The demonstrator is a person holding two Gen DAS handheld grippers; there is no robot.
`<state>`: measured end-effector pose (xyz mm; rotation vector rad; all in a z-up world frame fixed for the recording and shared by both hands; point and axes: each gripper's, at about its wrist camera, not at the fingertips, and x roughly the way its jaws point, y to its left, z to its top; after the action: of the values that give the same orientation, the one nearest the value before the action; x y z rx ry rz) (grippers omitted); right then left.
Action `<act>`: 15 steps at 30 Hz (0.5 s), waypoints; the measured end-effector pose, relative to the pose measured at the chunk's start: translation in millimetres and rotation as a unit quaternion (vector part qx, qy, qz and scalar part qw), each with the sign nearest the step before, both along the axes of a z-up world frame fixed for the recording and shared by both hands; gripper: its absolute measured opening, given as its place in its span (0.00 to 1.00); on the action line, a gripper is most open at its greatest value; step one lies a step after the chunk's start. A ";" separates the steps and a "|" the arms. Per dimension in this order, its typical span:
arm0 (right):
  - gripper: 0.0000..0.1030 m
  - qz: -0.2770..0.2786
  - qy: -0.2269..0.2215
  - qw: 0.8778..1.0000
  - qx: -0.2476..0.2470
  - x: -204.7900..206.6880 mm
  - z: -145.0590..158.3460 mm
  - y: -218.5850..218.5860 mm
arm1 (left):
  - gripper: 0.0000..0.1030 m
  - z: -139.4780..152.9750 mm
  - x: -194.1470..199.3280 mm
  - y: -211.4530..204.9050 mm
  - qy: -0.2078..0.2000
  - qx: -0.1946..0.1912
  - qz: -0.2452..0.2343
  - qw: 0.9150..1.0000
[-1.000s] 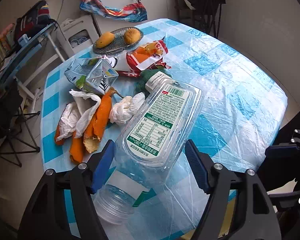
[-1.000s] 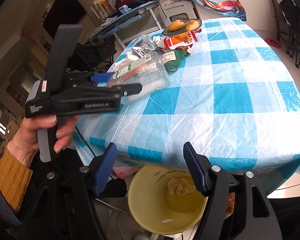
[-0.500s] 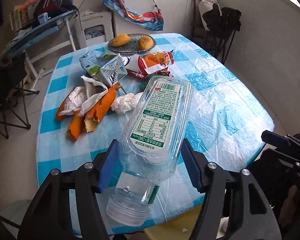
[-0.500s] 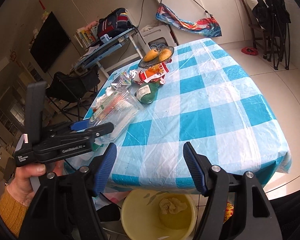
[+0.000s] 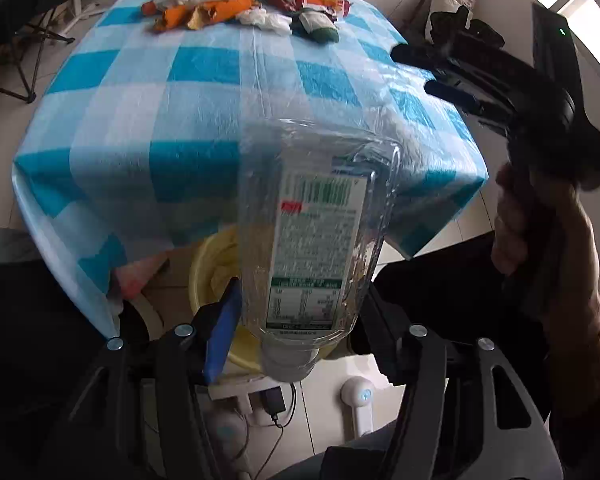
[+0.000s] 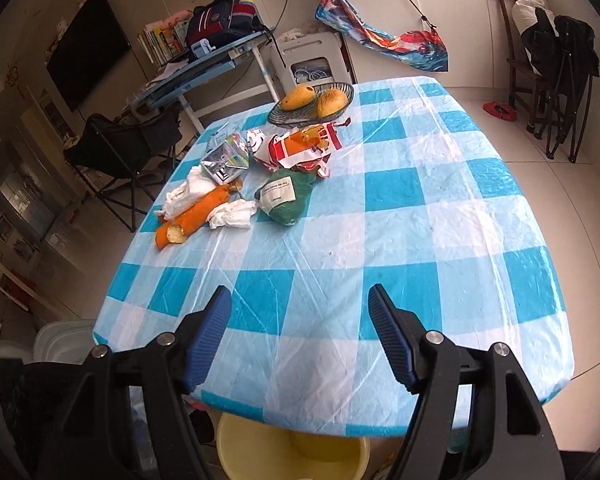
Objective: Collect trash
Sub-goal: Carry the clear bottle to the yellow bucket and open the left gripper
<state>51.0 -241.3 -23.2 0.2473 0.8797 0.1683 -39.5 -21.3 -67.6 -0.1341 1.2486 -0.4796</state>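
Note:
My left gripper (image 5: pixel 300 332) is shut on a clear plastic bottle (image 5: pixel 316 232) with a green-and-white label, cap end down. Its jaws are closing on the bottle. The bottle hangs off the table's near edge, over a yellow bin (image 5: pixel 216 264) on the floor. My right gripper (image 6: pixel 300 336) stands open and empty above the near part of the checked table (image 6: pixel 420 240). Further back lie orange peels (image 6: pixel 196 216), a crumpled tissue (image 6: pixel 234 216), a green bag (image 6: pixel 286 200), a red snack wrapper (image 6: pixel 304 148) and a flattened carton (image 6: pixel 226 160).
A dish with two mangoes (image 6: pixel 312 100) sits at the table's far edge. The yellow bin (image 6: pixel 260 452) shows under the near edge. A folding chair (image 6: pixel 132 148) stands to the left. A hand holds the right gripper's body (image 5: pixel 500 92) at the right of the left wrist view.
The left gripper carried the bottle off the table's near edge to above the yellow bin, rolling as it went. The right wrist view swung up over the table, and the left gripper left it.

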 end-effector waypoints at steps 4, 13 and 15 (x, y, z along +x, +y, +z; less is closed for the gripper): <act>0.66 0.019 0.017 0.999 -0.038 30.8 -11.3 12.6 | 0.53 -14.6 -8.3 -4.7 0.000 0.039 0.004 0.999; 0.71 0.021 0.022 0.997 -0.077 82.6 -30.3 21.6 | 0.60 -21.9 -8.0 -5.3 0.002 0.068 0.015 0.998; 0.79 0.022 0.019 0.996 -0.086 93.9 -31.2 23.0 | 0.64 -13.2 -9.2 -3.0 -0.015 0.066 0.024 0.997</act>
<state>145.0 -218.3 -54.4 0.0698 0.9327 0.1277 -48.7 -24.3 -80.8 -0.0458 1.2402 -0.3552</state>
